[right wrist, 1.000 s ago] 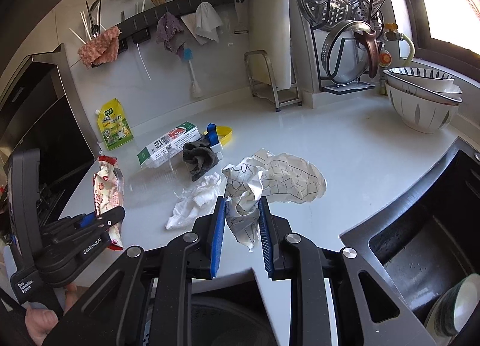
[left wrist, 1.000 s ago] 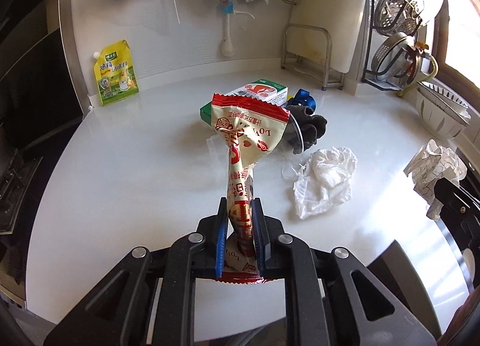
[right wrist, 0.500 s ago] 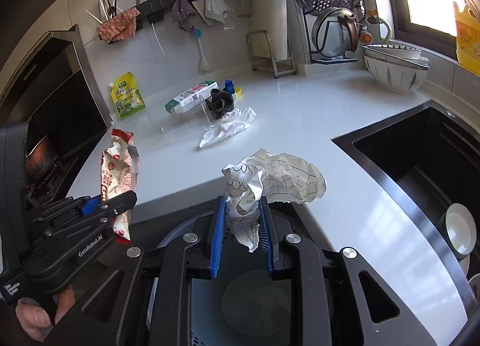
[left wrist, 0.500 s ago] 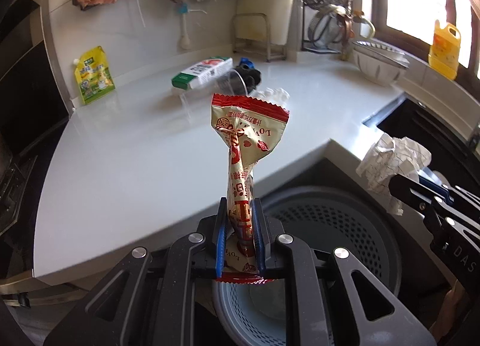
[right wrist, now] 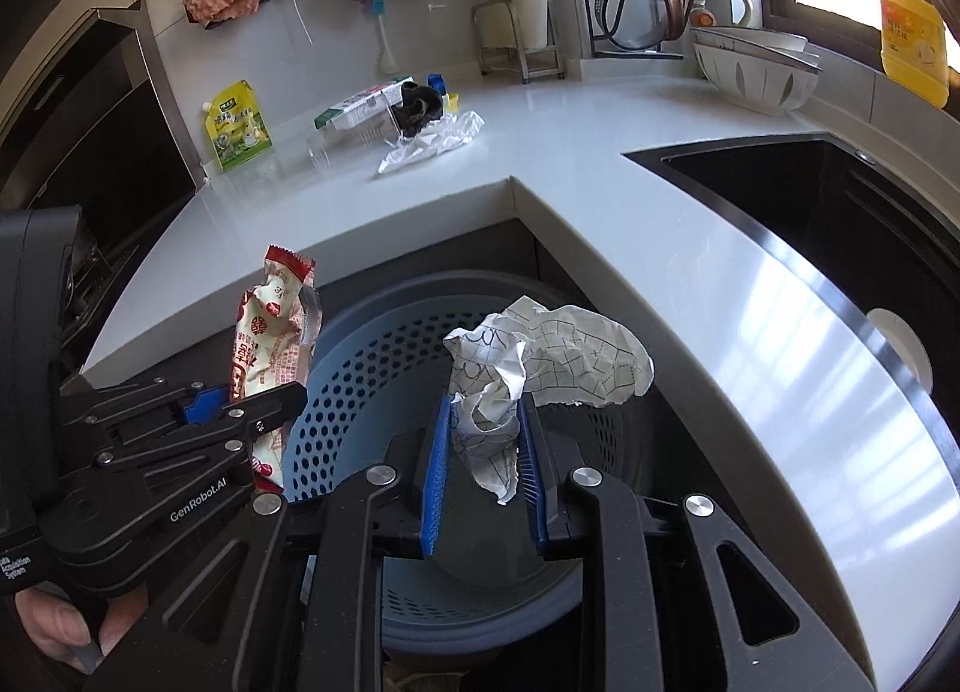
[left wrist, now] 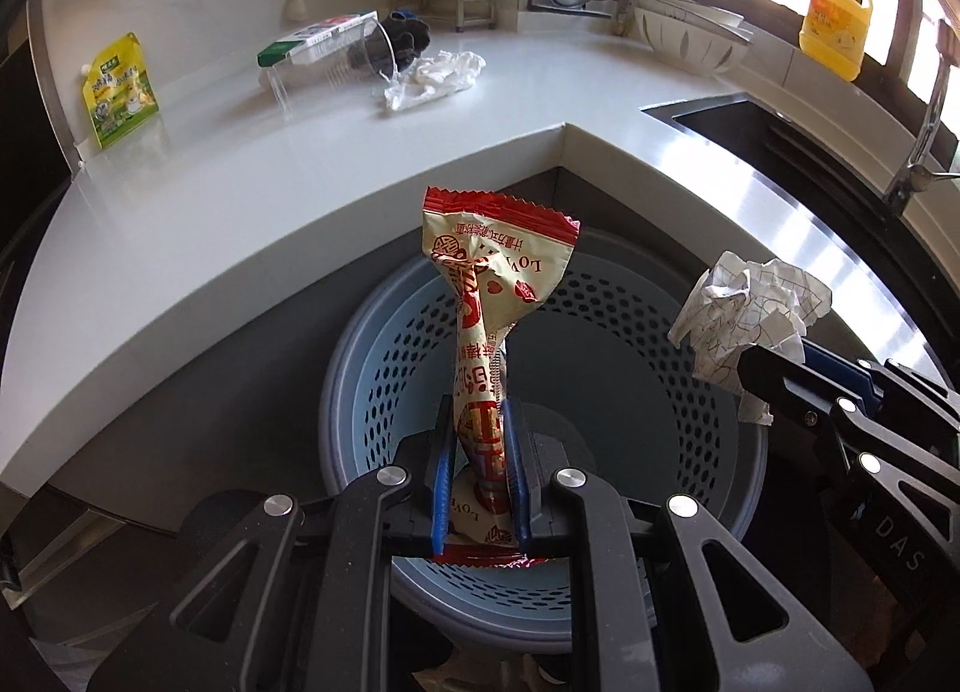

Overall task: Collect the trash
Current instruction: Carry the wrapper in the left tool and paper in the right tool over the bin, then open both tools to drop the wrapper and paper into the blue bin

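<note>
My left gripper [left wrist: 479,470] is shut on a red and cream snack wrapper [left wrist: 489,296] and holds it upright over a blue perforated bin [left wrist: 630,332] on the floor below the counter corner. My right gripper [right wrist: 485,470] is shut on a crumpled sheet of checked paper [right wrist: 558,362] over the same bin [right wrist: 360,374]. The right gripper with its paper shows at the right of the left wrist view [left wrist: 750,320]. The left gripper with the wrapper shows at the left of the right wrist view [right wrist: 270,344].
On the white counter [left wrist: 300,170] lie a crumpled white tissue [left wrist: 435,77], a clear cup with a dark cloth [left wrist: 384,47], a green and white carton [left wrist: 312,41] and a yellow-green pouch [left wrist: 120,89]. A black sink [right wrist: 840,224] is at the right.
Both grippers have drawn back from the counter and dropped lower, still holding the wrapper and the paper. They now hang over the blue bin.
</note>
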A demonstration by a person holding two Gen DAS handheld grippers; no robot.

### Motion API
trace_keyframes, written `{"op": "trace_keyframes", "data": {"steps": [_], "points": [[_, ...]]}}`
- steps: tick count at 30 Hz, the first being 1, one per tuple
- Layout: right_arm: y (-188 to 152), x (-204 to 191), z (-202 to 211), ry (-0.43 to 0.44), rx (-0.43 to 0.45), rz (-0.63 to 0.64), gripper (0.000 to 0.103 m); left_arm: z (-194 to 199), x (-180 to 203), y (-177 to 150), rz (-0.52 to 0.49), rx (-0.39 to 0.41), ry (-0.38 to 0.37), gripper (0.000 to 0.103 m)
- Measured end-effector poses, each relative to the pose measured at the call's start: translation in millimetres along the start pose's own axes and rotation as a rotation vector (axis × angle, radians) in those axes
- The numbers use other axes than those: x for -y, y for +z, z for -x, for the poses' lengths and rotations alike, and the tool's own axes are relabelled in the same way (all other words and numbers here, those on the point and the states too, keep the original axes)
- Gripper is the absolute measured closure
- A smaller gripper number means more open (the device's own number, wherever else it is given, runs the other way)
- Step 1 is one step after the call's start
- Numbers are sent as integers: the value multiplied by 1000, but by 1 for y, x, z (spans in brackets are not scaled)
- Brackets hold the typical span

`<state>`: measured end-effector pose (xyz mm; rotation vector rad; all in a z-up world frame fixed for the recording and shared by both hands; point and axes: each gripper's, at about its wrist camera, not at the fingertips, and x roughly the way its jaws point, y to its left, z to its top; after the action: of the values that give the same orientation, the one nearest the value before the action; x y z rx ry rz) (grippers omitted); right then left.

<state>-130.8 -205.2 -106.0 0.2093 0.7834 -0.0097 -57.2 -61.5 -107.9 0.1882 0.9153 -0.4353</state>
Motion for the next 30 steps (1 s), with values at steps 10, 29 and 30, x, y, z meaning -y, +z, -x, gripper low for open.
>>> {"op": "trace_keyframes", "data": {"steps": [10,29,30], "points": [[-12,-1,-10,18,-43,-9,81,-9,-2,-10,0,-49,-11,87],[-10,5,-1,21,-2,-32,49,0,-16,-9,60,-7,12,34],[-10,5,-1,21,-1,-34,49,1,-17,-9,64,2,12,32]]}}
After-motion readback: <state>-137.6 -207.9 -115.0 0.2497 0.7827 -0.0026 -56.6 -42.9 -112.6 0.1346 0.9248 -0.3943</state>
